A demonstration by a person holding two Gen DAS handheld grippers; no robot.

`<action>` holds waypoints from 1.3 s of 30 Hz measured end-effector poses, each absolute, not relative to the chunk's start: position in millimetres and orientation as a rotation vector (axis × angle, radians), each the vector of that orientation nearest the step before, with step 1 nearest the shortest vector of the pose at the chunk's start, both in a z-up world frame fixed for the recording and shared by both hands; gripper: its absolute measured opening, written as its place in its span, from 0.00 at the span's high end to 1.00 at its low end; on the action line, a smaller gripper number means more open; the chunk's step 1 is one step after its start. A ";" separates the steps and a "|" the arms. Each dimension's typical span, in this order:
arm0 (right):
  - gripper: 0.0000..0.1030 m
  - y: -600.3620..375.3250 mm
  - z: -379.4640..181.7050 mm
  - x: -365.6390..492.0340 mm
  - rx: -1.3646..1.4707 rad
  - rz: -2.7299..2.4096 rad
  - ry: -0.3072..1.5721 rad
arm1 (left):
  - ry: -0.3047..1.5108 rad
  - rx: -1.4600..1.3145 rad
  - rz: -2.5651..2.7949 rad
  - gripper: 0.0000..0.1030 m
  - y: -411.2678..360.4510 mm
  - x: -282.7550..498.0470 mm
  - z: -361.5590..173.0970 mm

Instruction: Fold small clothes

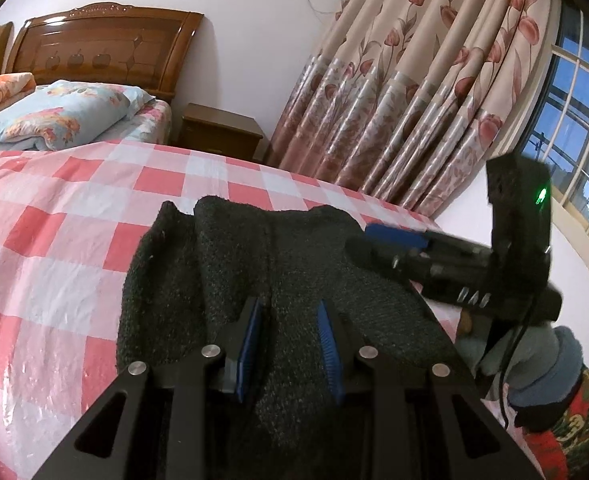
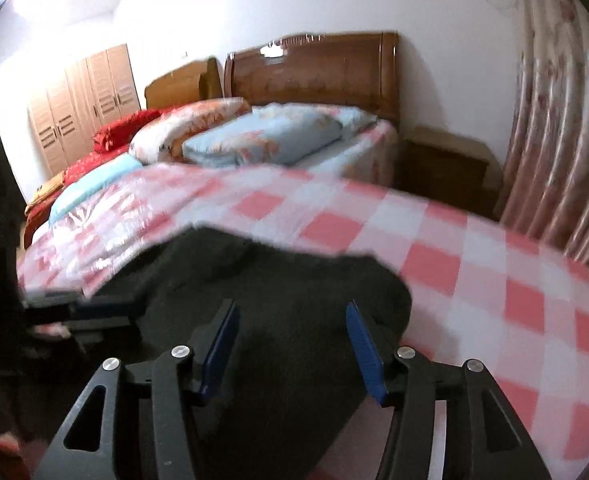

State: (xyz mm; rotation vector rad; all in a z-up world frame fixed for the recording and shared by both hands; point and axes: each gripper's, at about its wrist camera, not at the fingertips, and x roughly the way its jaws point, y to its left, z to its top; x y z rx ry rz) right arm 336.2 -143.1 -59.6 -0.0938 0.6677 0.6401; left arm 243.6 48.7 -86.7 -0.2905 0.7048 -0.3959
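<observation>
I've got a dark knit garment (image 1: 262,280) lying on the table's pink-and-white check cloth (image 1: 54,240), bunched into humps at its far edge, w/ a fold line running down the middle in the left cam.

Left gripper (image 1: 290,332): jaws apart, blue pads (image 1: 249,344) spread w/ a ridge of the knit rising between them. Pads sit on or just over the fabric; can't tell if they press into it. Not clamped.

Right gripper (image 2: 294,340): jaws wide apart, over the near right part of the garment (image 2: 278,300). Nothing pinched between the blue pads (image 2: 364,352). Right cam is blurred, so fabric detail is soft. In the left cam the right gripper (image 1: 390,244) comes in from the right side, its tips lying on the garment's far right edge, a green light lit on its body. A gloved hand (image 1: 542,368) in grey-blue holds it at the lower right.

In the right cam the left gripper (image 2: 106,312) shows at the left, blurred, touching the garment's left edge.

Bkgd: a bed w/ a wooden headboard (image 1: 102,44) and a floral pillow (image 1: 54,116) beyond the table, a nightstand (image 1: 222,128) beside it, flowered curtains (image 1: 414,100), a barred window (image 1: 582,120) at right, a wardrobe (image 2: 82,100) far left in the right cam.
</observation>
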 end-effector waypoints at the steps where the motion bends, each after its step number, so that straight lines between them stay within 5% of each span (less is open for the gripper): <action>1: 0.00 -143.5 -57.0 337.2 -0.078 0.649 0.661 | 0.702 -0.289 -0.393 0.71 48.3 243.3 -86.9; 20: 0.00 -111.2 -56.4 195.2 -0.380 0.562 0.554 | 0.706 -0.262 -0.323 0.70 44.9 222.5 -67.8; 39: 0.00 -110.2 -77.8 163.1 -0.438 0.482 0.539 | 0.706 -0.151 -0.279 0.65 47.6 173.7 -85.7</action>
